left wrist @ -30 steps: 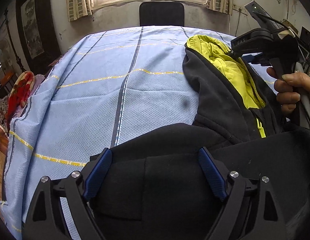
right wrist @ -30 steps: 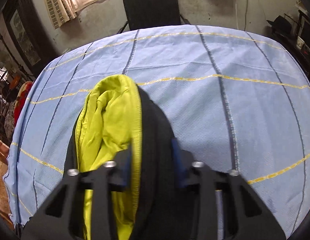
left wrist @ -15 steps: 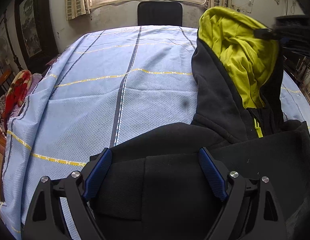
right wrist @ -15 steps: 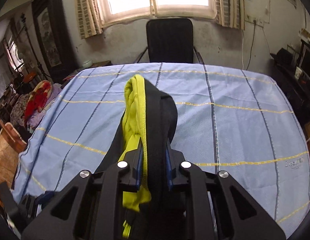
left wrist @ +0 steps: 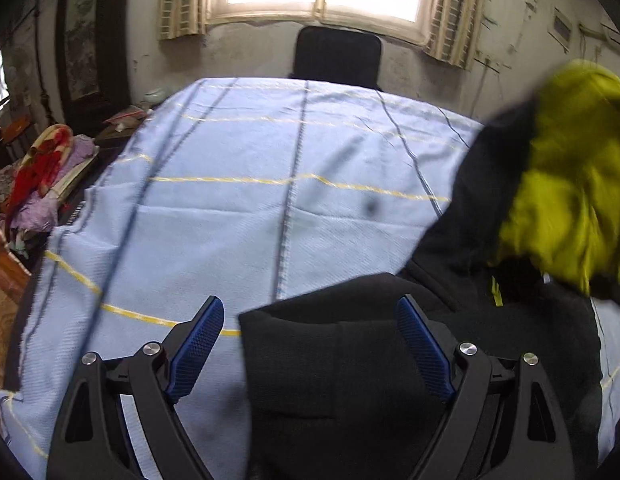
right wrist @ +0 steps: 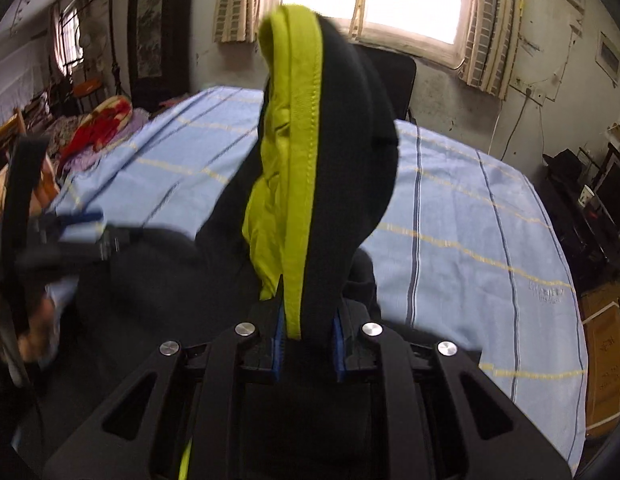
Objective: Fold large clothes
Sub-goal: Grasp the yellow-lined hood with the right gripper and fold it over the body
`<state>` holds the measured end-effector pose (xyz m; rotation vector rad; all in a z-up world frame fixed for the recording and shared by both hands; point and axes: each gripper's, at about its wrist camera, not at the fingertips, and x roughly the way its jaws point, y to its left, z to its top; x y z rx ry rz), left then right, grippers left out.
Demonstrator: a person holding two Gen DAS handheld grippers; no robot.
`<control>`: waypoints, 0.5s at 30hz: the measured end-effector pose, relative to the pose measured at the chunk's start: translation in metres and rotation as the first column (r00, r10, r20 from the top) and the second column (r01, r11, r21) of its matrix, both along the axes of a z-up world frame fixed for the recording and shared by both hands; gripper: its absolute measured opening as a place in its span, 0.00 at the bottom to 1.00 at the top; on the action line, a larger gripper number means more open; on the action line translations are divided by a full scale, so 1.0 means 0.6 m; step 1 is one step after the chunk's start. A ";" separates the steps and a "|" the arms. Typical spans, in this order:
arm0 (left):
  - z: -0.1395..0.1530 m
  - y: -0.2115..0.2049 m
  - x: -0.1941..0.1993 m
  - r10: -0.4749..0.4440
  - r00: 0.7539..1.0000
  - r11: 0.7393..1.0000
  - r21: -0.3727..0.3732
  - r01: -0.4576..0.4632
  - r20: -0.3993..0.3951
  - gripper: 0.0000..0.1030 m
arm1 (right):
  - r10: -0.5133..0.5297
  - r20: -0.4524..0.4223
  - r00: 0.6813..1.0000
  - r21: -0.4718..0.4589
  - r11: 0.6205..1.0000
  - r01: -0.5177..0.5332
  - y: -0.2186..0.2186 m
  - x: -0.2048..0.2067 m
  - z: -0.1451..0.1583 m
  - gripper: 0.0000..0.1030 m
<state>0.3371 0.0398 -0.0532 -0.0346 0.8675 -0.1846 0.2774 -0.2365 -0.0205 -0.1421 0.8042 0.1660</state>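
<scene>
A black hoodie (left wrist: 342,368) with a yellow-green hood lining (left wrist: 566,184) lies on the table's blue striped cloth (left wrist: 229,220). My right gripper (right wrist: 307,332) is shut on the hood's edge (right wrist: 350,140), pinching black fabric and yellow lining (right wrist: 285,152), and holds the hood up off the table. My left gripper (left wrist: 310,308) hangs open over the hoodie's folded body. The garment's left edge runs between its fingers, and the pads press on nothing. In the right wrist view the left gripper (right wrist: 81,220) is blurred at the left, with a hand (right wrist: 29,344) below it.
A black chair (left wrist: 336,56) stands at the table's far side under a bright window. Red and purple bedding (left wrist: 41,168) is piled left of the table. Dark shelves with devices (right wrist: 590,192) and a cardboard box (right wrist: 606,340) stand to the right.
The right gripper shut on the hood and raised it off the table, rolling as it went. The left gripper, still open, rose and drifted left, so bare cloth now shows under its left finger.
</scene>
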 end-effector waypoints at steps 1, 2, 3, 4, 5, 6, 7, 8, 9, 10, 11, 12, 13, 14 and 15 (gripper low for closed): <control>0.003 0.010 0.001 0.013 1.000 1.000 -0.015 -0.013 0.000 0.86 | 0.009 -0.015 1.000 -0.008 1.000 -0.009 -0.002 -0.009 -0.012 0.17; 0.005 0.019 0.002 0.027 1.000 0.999 -0.027 -0.027 -0.003 0.86 | 0.016 -0.033 0.999 -0.017 1.000 -0.016 -0.003 -0.019 -0.025 0.17; 0.006 0.026 0.004 0.039 0.999 0.998 -0.038 -0.040 -0.008 0.86 | 0.020 -0.052 0.998 -0.033 0.999 -0.022 -0.005 -0.030 -0.041 0.17; 0.006 0.030 0.005 0.045 0.999 0.998 -0.044 -0.046 -0.011 0.86 | 0.020 -0.069 0.997 -0.051 0.998 -0.024 -0.007 -0.038 -0.056 0.17; 0.005 0.034 0.006 0.052 0.999 0.997 -0.051 -0.053 -0.015 0.86 | 0.022 -0.081 0.996 -0.063 0.998 -0.027 -0.009 -0.043 -0.066 0.18; 0.004 0.037 0.005 0.057 0.998 0.997 -0.055 -0.058 -0.019 0.86 | 0.018 -0.094 0.995 -0.093 0.995 -0.026 -0.012 -0.052 -0.082 0.20; 0.003 0.037 0.006 0.055 0.998 0.997 -0.058 -0.057 -0.026 0.86 | 0.012 -0.095 0.995 -0.110 0.994 -0.022 -0.014 -0.057 -0.090 0.23; 0.001 0.035 0.006 0.051 0.998 0.997 -0.058 -0.053 -0.030 0.86 | 0.004 -0.095 0.995 -0.133 0.991 -0.017 -0.018 -0.067 -0.099 0.30; 0.000 0.033 0.005 0.045 0.998 0.997 -0.058 -0.047 -0.034 0.86 | 0.001 -0.091 0.996 -0.140 0.990 -0.014 -0.019 -0.075 -0.102 0.33; -0.001 0.029 0.004 0.035 0.999 0.998 -0.058 -0.037 -0.037 0.86 | -0.001 -0.084 0.996 -0.143 0.990 -0.012 -0.023 -0.083 -0.101 0.34; -0.002 0.025 0.002 0.023 0.999 0.998 -0.059 -0.026 -0.040 0.86 | -0.003 -0.076 0.997 -0.147 0.989 -0.009 -0.026 -0.093 -0.099 0.38; -0.002 0.021 0.000 0.008 0.999 0.998 -0.061 -0.010 -0.044 0.86 | -0.004 -0.067 0.998 -0.146 0.989 -0.005 -0.030 -0.104 -0.095 0.44; -0.001 0.014 -0.004 -0.015 0.999 0.998 -0.066 0.012 -0.050 0.86 | -0.004 -0.061 0.998 -0.140 0.990 -0.005 -0.036 -0.114 -0.090 0.46; -0.001 0.007 -0.007 -0.035 0.998 0.997 -0.071 0.031 -0.053 0.86 | -0.004 -0.060 0.998 -0.139 0.990 -0.004 -0.040 -0.120 -0.088 0.49; -0.001 0.000 -0.011 -0.058 0.997 0.996 -0.075 0.054 -0.055 0.86 | -0.006 -0.055 0.998 -0.143 0.990 -0.002 -0.044 -0.131 -0.084 0.52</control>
